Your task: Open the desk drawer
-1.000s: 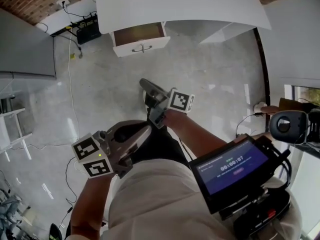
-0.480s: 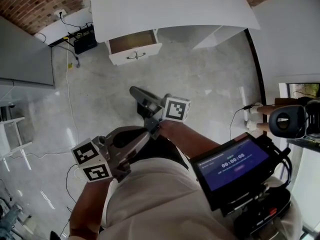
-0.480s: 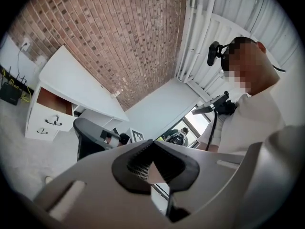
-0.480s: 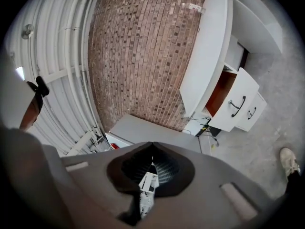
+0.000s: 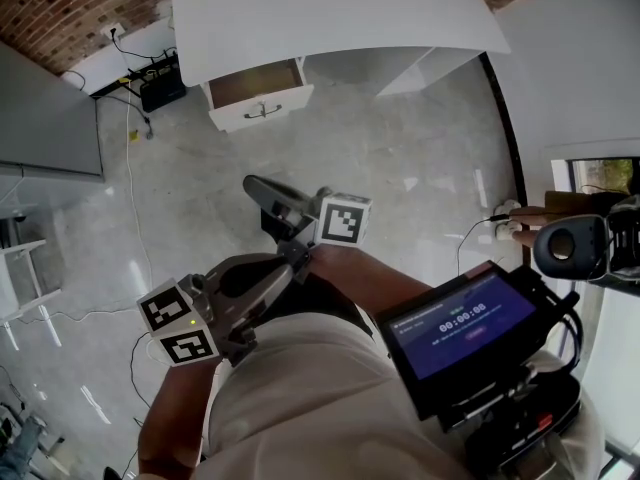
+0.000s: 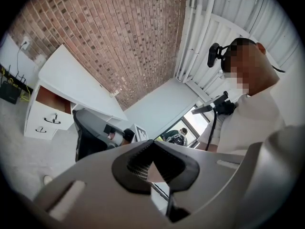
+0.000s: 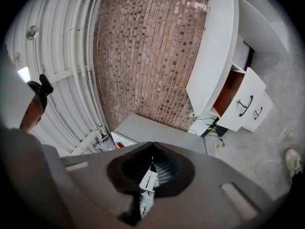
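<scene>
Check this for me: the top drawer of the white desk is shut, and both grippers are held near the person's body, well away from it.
One thing is wrong: the top drawer is not shut. The head view shows it pulled out of the white desk, its brown inside exposed. The rest stands: the left gripper and the right gripper are near the person's body, away from it.

Plain white tee [image 5: 330, 408], dark trousers [image 5: 325, 293]. Left gripper [image 5: 283, 271] and right gripper [image 5: 258, 188] are chunky grey, with black-and-white marker cubes [image 5: 180, 330].
</scene>
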A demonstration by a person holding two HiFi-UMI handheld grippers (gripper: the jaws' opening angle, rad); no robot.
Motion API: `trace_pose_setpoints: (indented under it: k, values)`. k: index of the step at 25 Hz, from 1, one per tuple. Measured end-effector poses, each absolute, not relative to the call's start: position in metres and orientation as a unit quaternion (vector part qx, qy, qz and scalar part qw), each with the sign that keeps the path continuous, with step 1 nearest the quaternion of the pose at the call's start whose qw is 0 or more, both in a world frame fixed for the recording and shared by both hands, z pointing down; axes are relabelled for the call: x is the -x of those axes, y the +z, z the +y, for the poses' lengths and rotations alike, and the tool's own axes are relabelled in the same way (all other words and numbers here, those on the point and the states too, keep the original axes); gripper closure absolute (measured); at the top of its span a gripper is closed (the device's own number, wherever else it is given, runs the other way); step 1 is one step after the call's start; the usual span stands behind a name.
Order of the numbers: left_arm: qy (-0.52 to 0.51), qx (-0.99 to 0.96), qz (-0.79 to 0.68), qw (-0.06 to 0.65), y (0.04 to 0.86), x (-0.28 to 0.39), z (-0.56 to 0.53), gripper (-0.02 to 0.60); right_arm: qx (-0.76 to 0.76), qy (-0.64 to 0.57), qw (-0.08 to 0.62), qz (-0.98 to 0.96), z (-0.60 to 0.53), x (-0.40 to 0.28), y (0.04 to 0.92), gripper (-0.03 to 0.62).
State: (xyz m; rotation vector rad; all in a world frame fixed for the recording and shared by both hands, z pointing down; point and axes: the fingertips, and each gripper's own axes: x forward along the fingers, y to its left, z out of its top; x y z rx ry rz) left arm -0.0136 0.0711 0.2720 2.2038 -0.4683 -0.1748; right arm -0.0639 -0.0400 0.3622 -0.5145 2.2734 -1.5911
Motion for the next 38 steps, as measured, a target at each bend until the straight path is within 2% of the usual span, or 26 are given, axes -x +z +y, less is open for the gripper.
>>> trace_pose_setpoints:
  k: [12,38]
  values:
    - [-0.07,-0.881,-0.182,0.43,0.272,0.013,0.069,0.577,0.204,-0.548,0.137,0.8,-0.039,0.056,0.372,0.591]
    - [-0.064,-0.878,-0.169,0.444,0.272,0.011,0.067,0.577,0.198,-0.548,0.158,0.797,-0.038,0.057,0.364,0.591]
